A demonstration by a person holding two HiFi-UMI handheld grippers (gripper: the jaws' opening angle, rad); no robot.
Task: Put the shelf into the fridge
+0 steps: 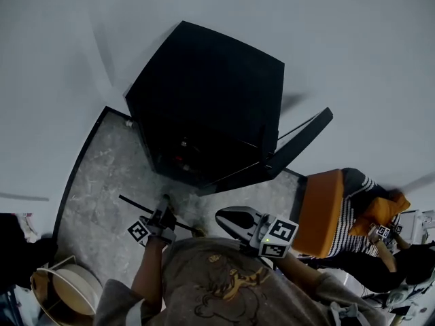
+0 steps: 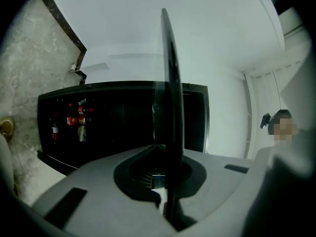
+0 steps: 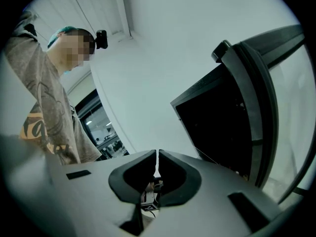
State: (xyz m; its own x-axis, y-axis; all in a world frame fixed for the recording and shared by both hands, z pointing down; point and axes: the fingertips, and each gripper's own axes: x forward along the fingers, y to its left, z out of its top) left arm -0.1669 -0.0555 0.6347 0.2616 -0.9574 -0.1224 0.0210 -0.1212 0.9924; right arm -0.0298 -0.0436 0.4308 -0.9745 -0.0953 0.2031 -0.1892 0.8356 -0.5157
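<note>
Shelf: thin dark panel, seen edge-on, standing upright between the jaws of the left gripper and running away from them toward the fridge. In the head view it shows as a slim dark line passing through the left gripper, near the fridge, whose door stands open to the right.
Left gripper: fingers clamped on the shelf's near edge.
Right gripper: fingers pressed together, nothing between them, off the shelf.
</note>
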